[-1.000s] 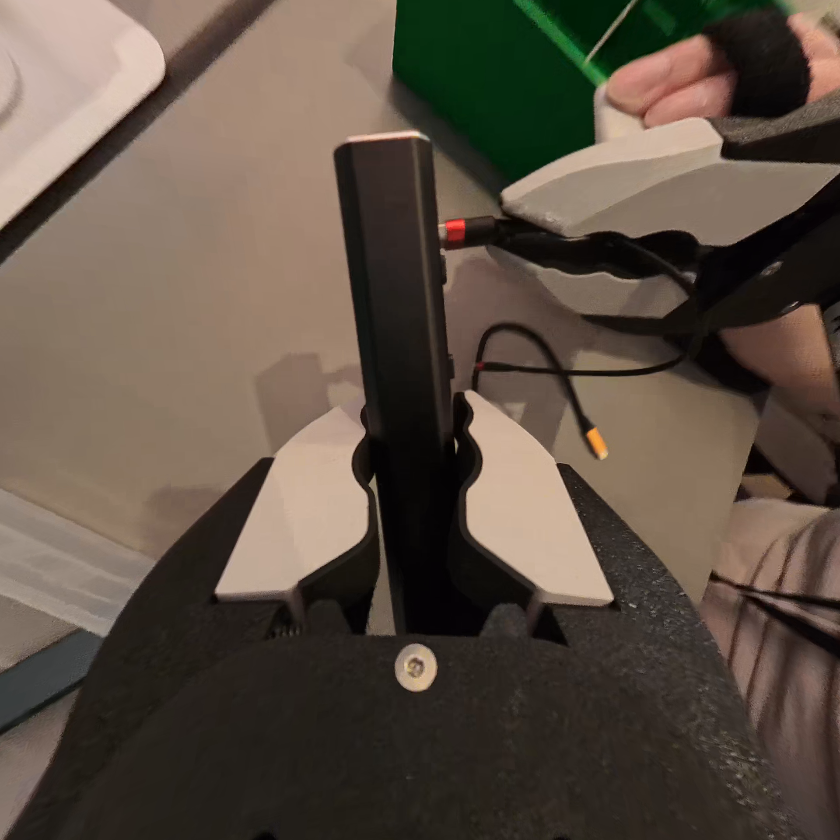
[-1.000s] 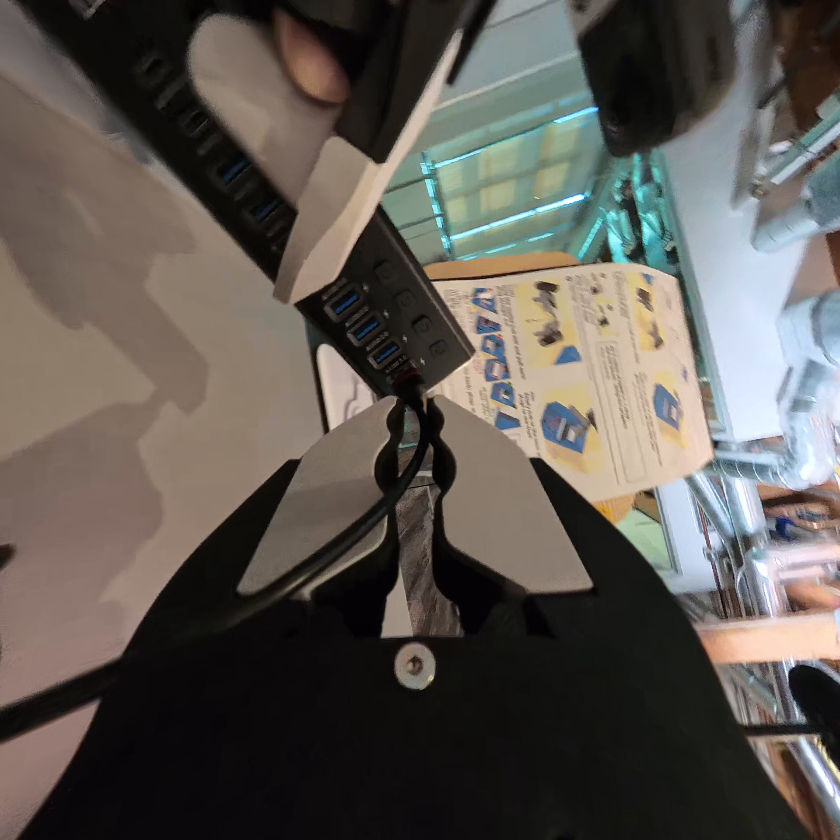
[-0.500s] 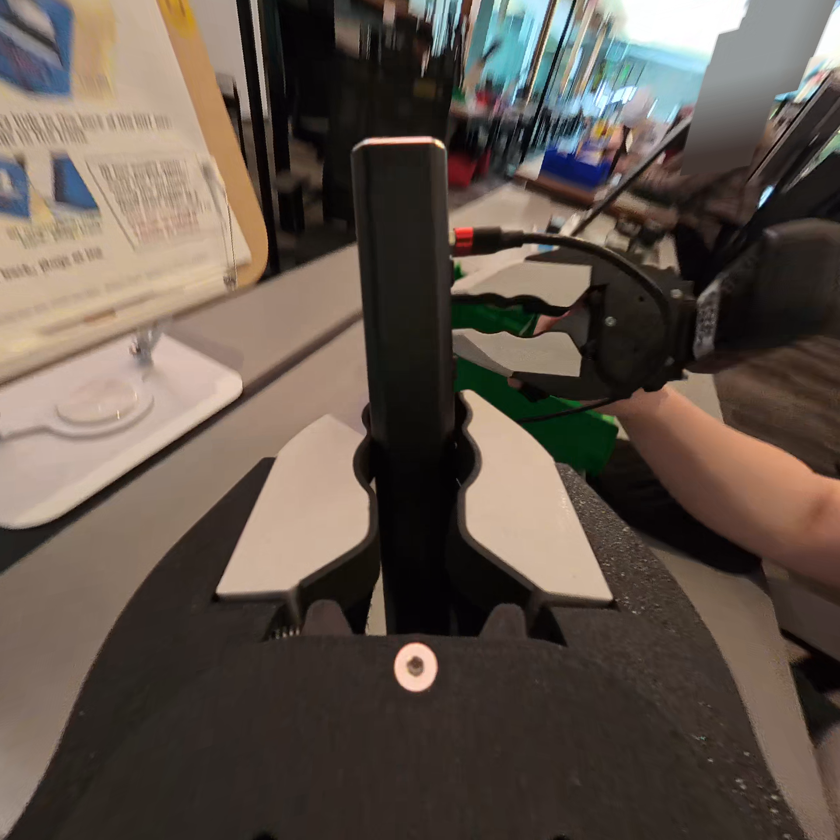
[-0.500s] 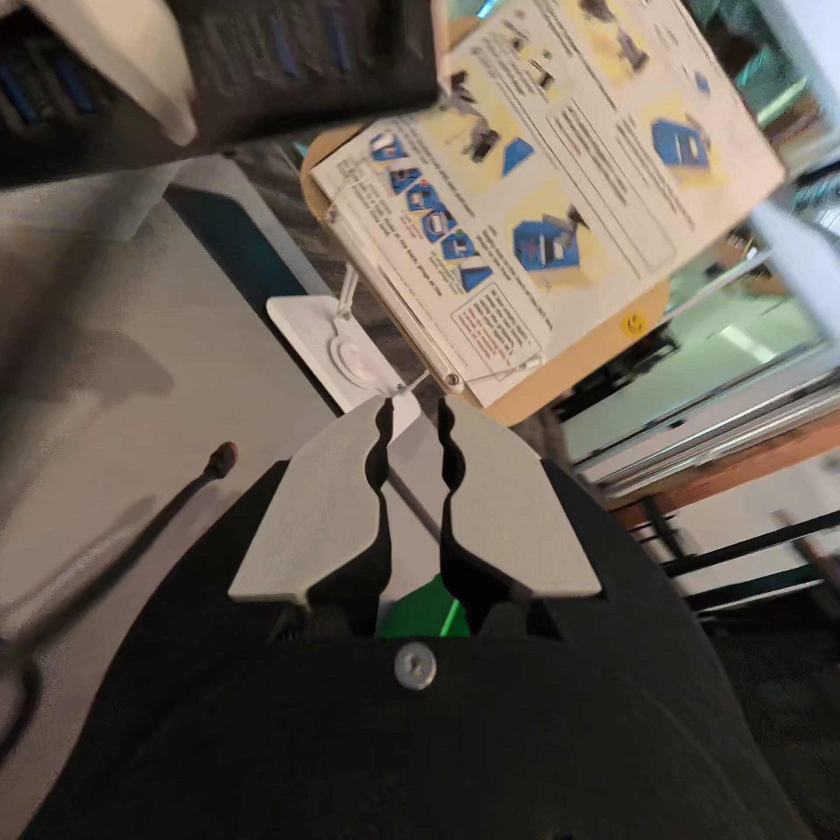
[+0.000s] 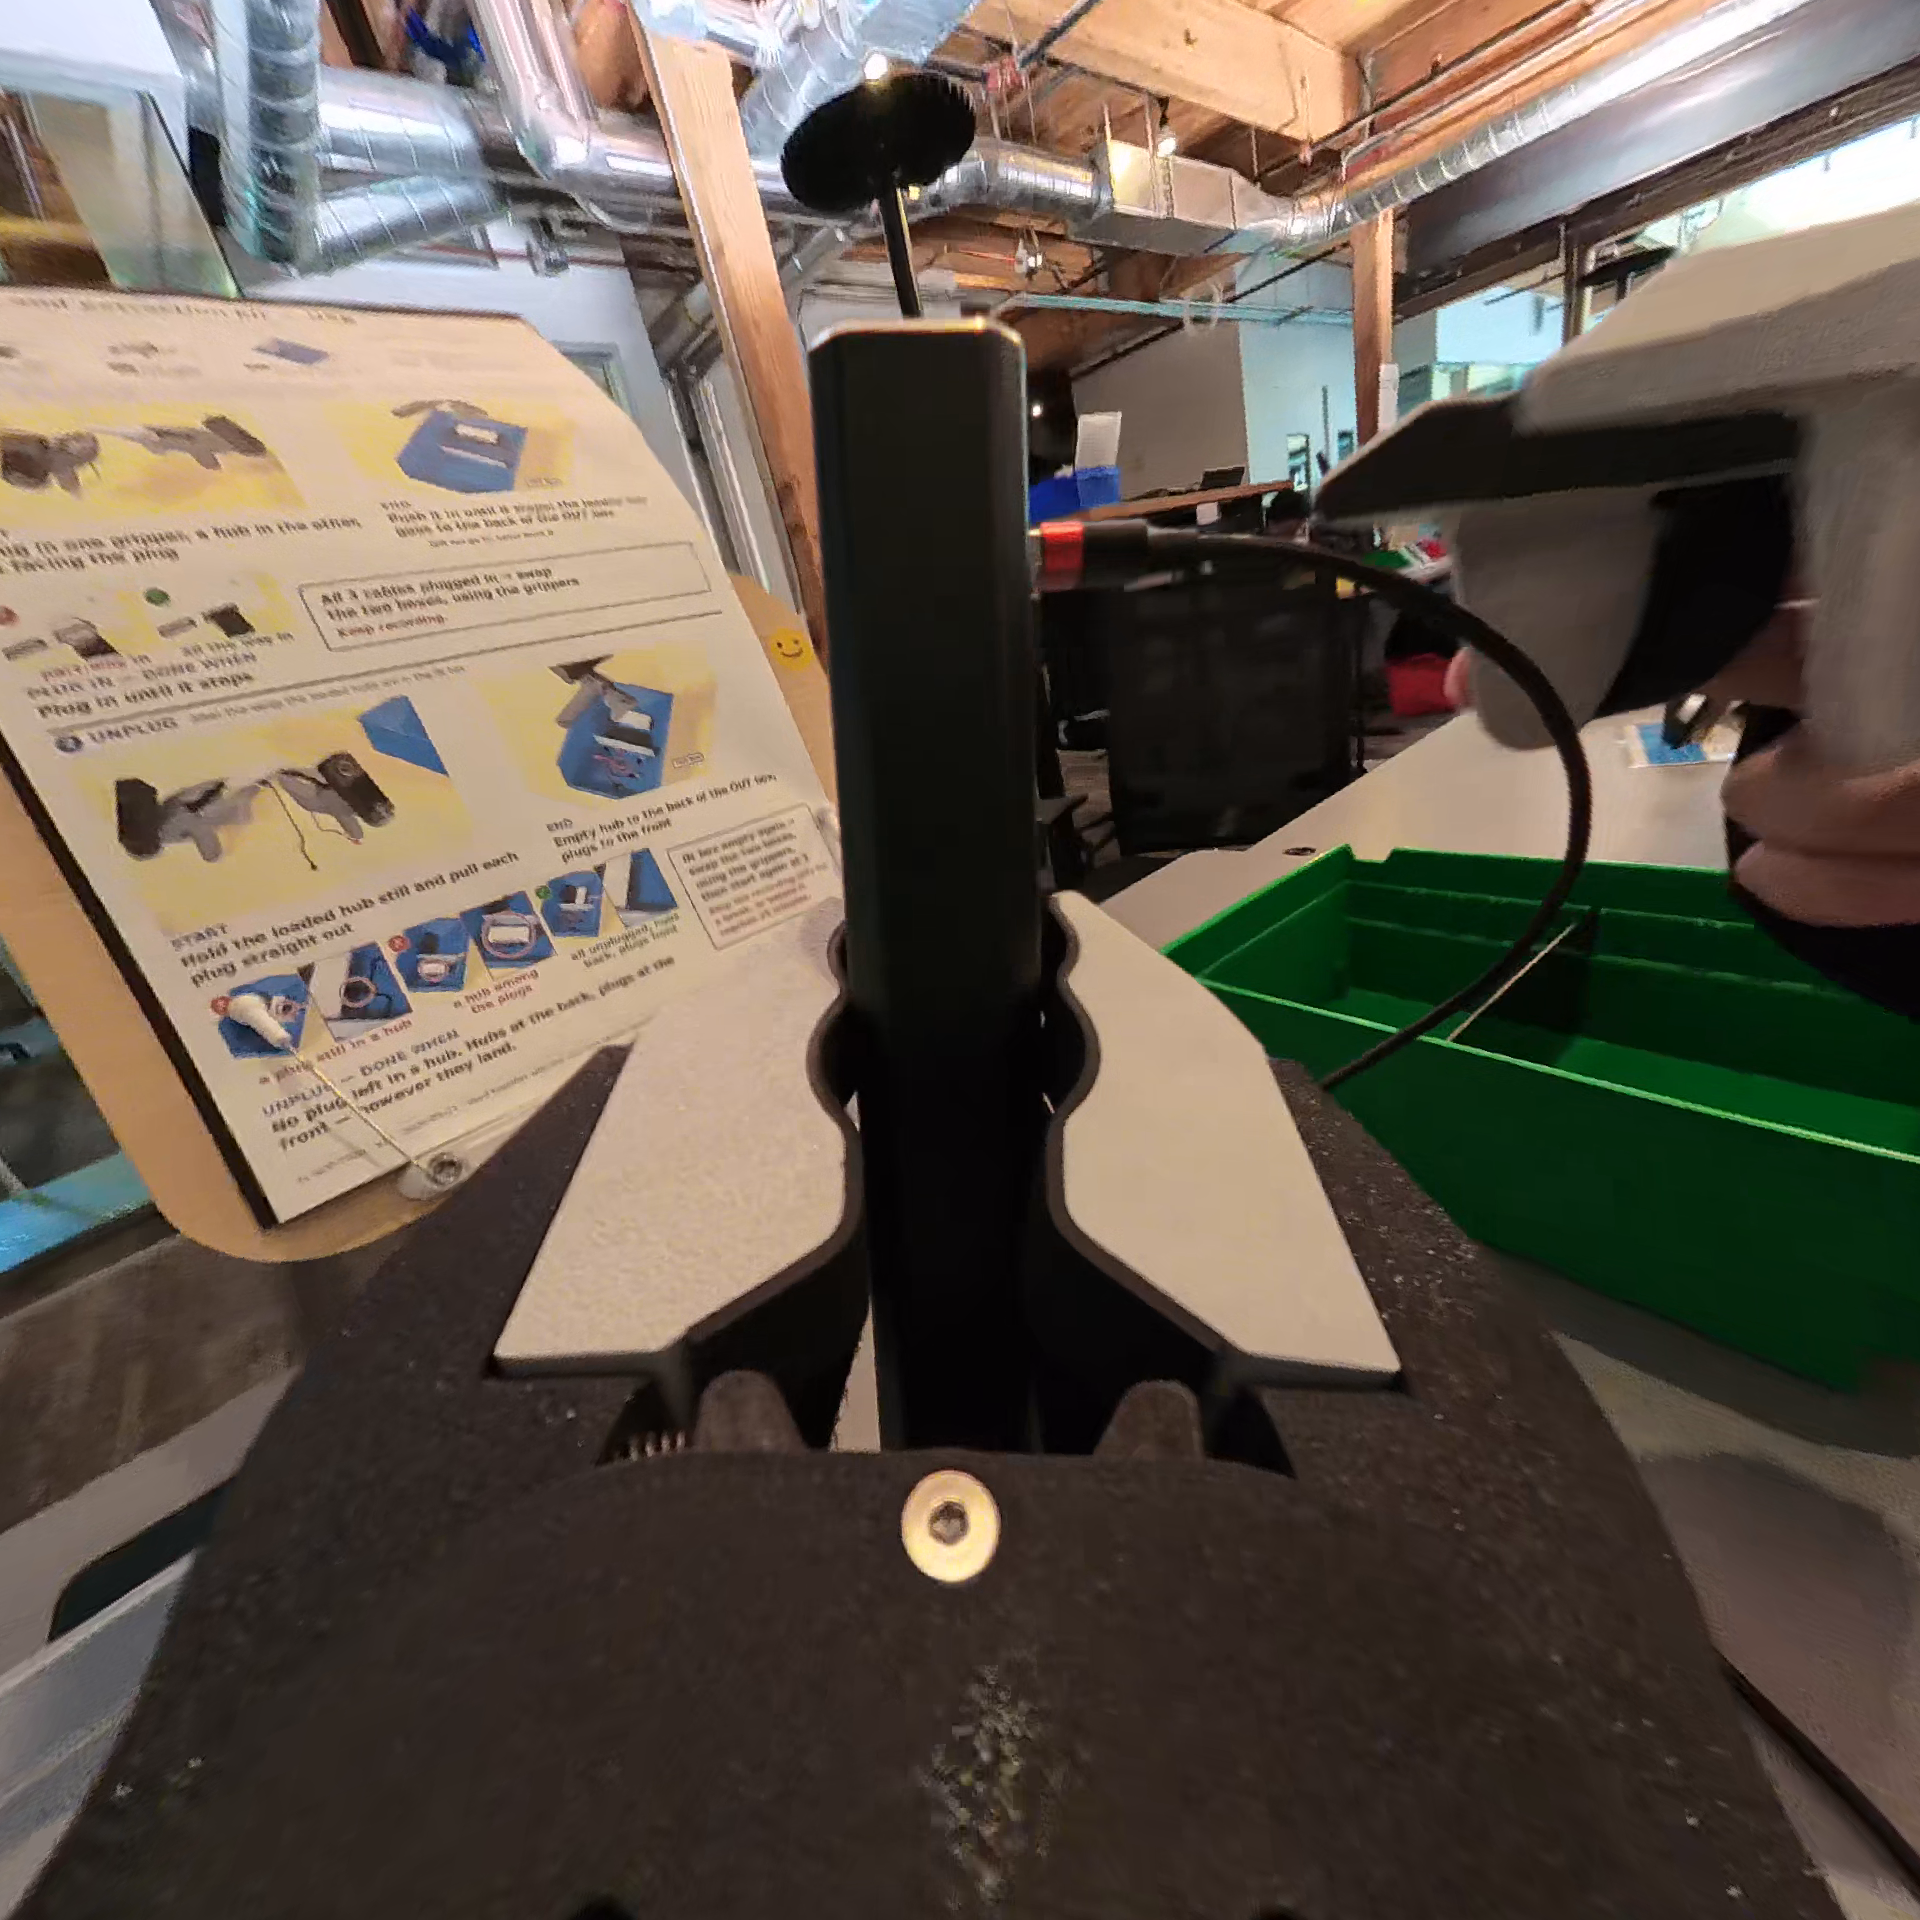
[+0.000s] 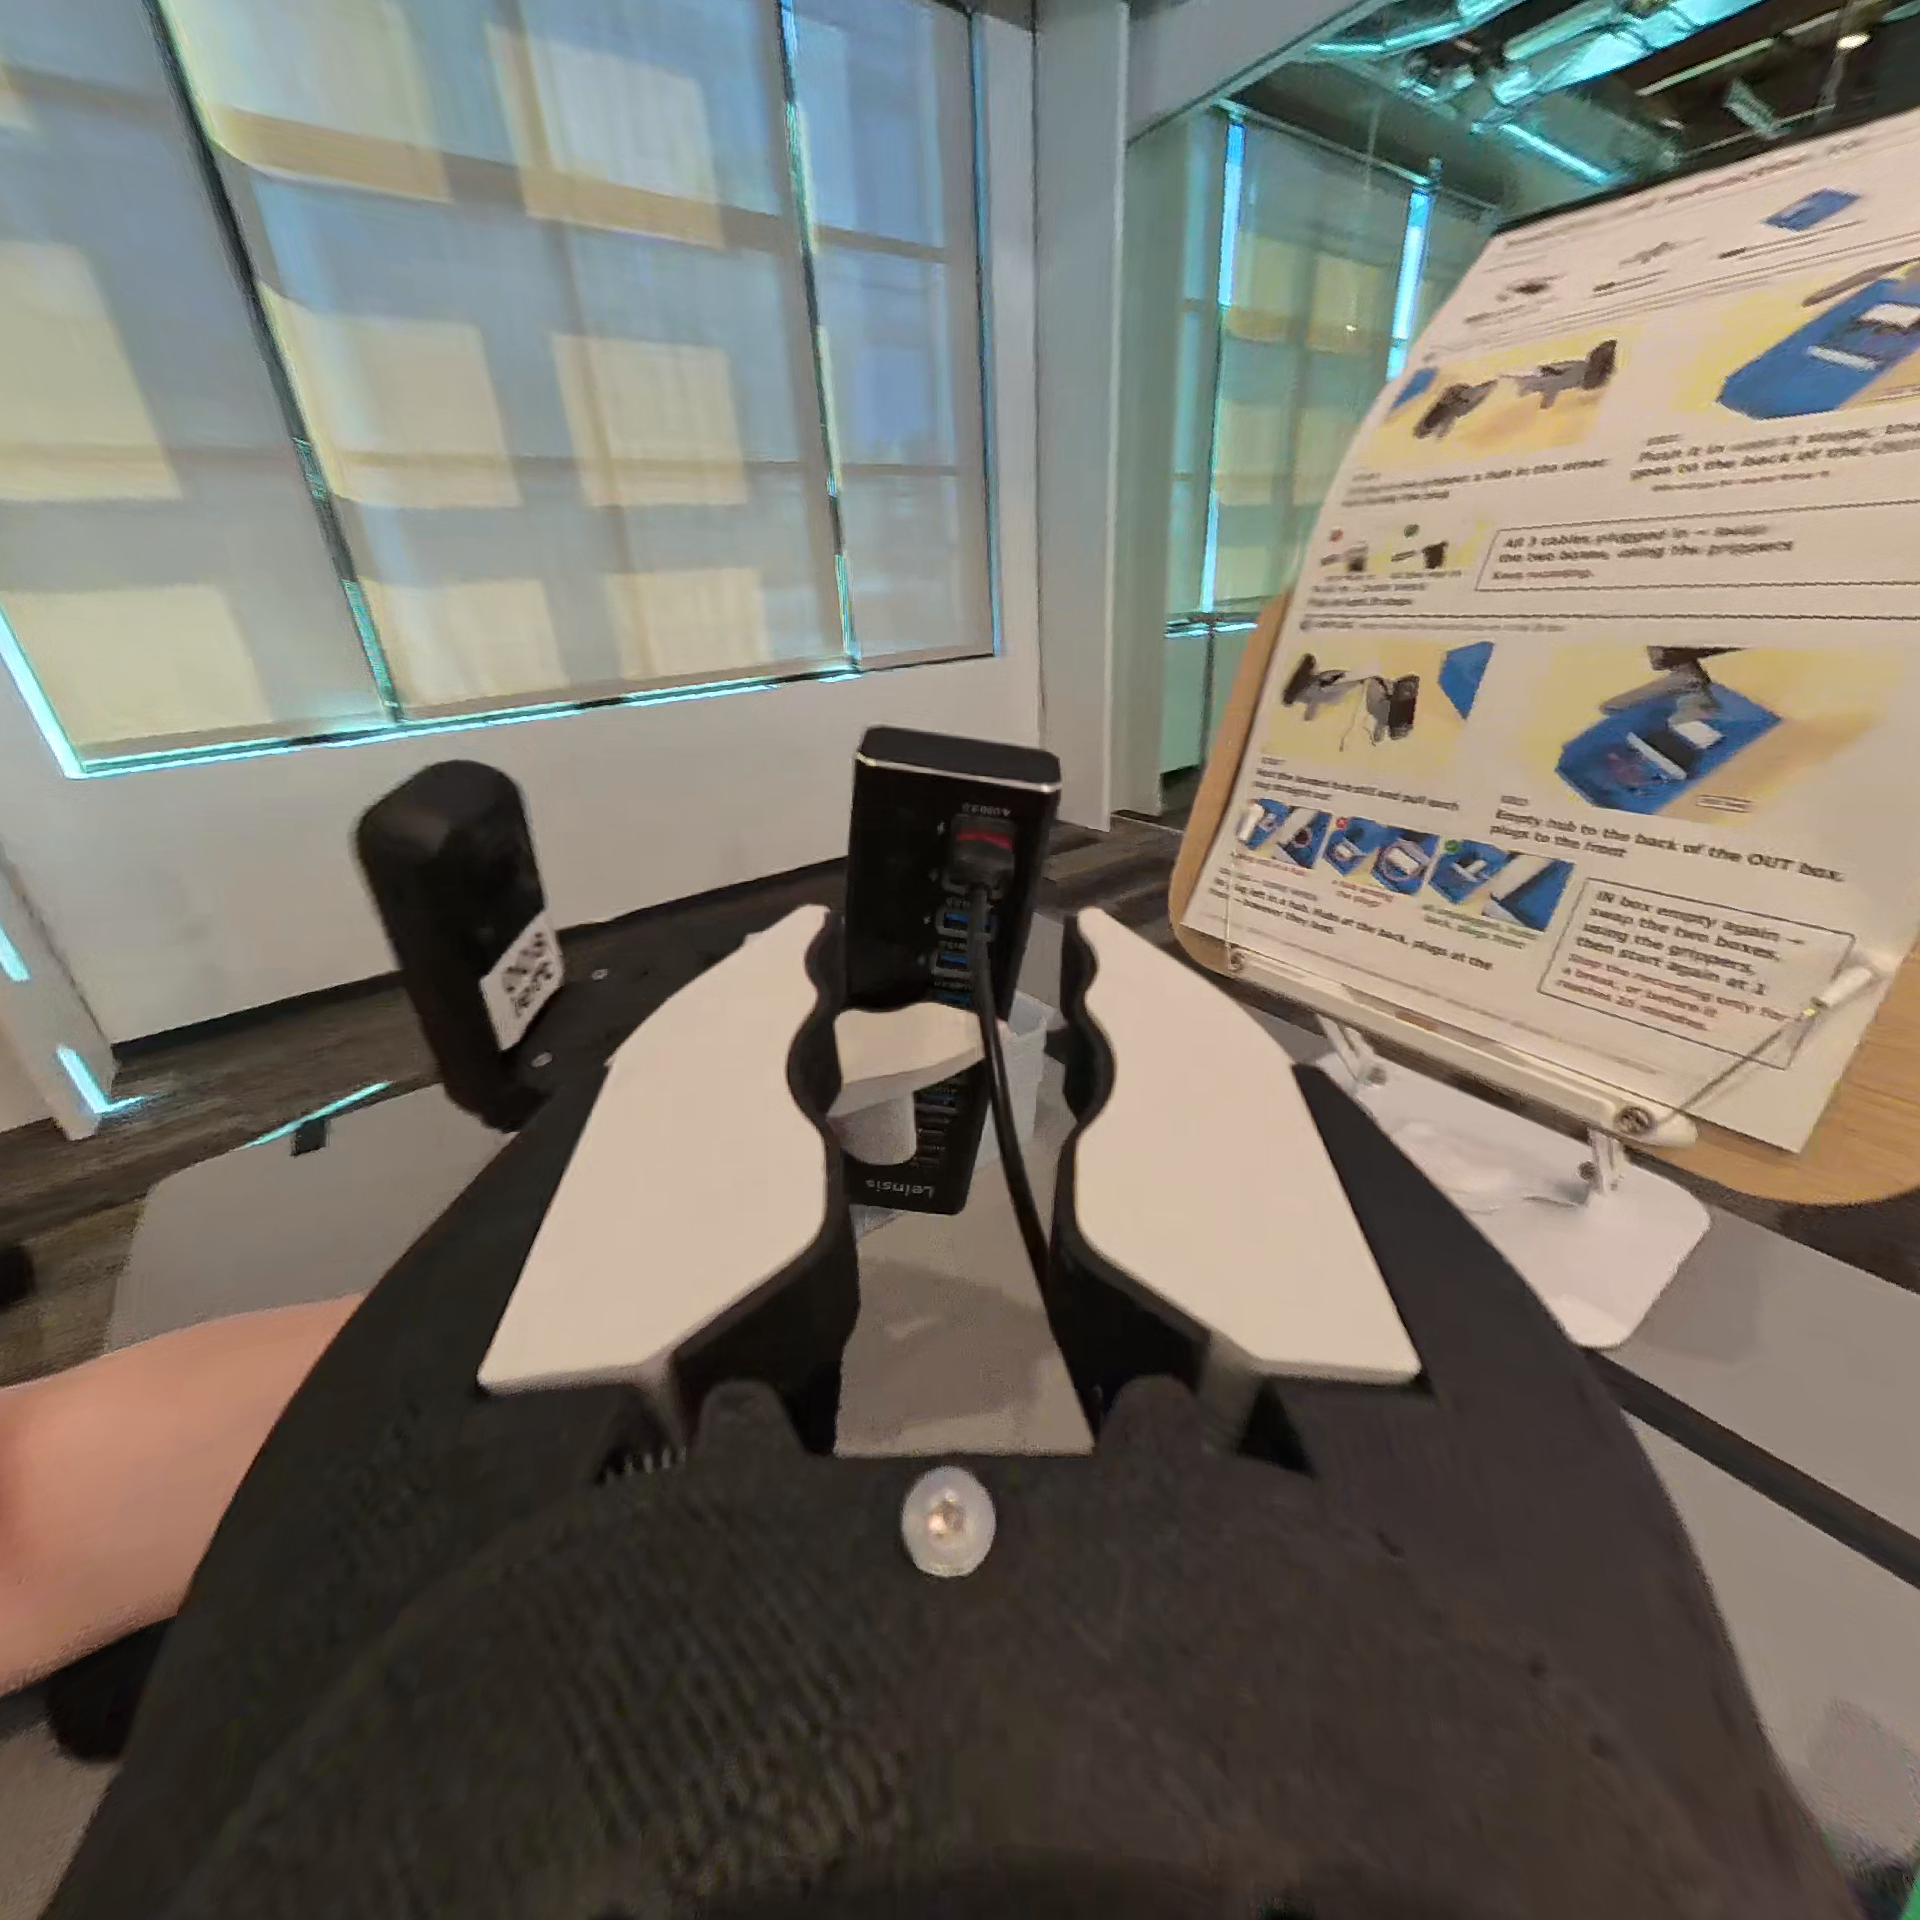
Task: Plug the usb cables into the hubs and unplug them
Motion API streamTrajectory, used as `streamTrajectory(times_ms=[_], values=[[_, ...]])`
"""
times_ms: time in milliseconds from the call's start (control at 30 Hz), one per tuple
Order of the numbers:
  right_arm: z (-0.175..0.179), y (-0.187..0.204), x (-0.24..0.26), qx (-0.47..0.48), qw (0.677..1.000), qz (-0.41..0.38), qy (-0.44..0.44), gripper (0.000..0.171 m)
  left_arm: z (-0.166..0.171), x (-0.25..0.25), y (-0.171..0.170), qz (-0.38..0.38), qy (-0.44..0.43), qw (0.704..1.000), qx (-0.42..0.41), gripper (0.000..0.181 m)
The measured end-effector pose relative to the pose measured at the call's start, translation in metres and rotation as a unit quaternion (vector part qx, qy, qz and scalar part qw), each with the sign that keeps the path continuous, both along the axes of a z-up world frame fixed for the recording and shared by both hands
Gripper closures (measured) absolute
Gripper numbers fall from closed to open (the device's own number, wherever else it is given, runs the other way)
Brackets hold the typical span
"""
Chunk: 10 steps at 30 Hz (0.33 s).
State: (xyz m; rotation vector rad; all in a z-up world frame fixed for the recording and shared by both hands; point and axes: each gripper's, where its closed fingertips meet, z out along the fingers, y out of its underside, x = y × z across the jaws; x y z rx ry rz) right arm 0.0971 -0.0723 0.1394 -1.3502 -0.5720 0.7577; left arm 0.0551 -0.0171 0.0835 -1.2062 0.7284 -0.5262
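Note:
My left gripper [image 5: 945,914] is shut on a black USB hub [image 5: 920,675] and holds it upright above the table. A black cable [image 5: 1496,665] with a red-banded plug [image 5: 1062,548] is plugged into the hub's right side near the top. In the right wrist view the hub [image 6: 904,883] faces me with its row of blue ports, and the plug [image 6: 982,844] sits in the top port. My right gripper [image 6: 945,920] is open just in front of the hub. The cable [image 6: 1006,1101] hangs down between its fingers, close to the right finger [image 6: 1195,1143].
A green divided box [image 5: 1621,1081] stands on the grey table to the right of the hub. An instruction board on a white stand [image 6: 1558,675] stands behind, also in the left wrist view [image 5: 364,727]. A person's forearm [image 6: 156,1455] is at lower left. Tip to tip, the grippers are about 9 cm apart.
My right gripper let go of the cable, opened and drew back from the hub. The plug stays in the hub. Both views have swung up from the table.

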Motion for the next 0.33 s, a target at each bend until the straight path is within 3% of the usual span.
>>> streamTrajectory(times_ms=[100, 233, 333], values=[[-0.005, 0.007, -0.002, 0.009, 0.999, -0.044, 0.011, 0.132, 0.001, 0.008, -0.01, -0.002, 0.011, 1.0, 0.024, 0.15], [0.0, 0.002, -0.004, 0.034, 0.998, -0.029, 0.045, 0.155, 0.005, 0.019, -0.023, 0.006, 0.025, 0.997, 0.066, 0.15], [0.0, -0.001, -0.006, 0.038, 0.999, -0.028, 0.019, 0.155, 0.009, 0.021, -0.028, 0.008, 0.02, 0.997, 0.073, 0.15]])
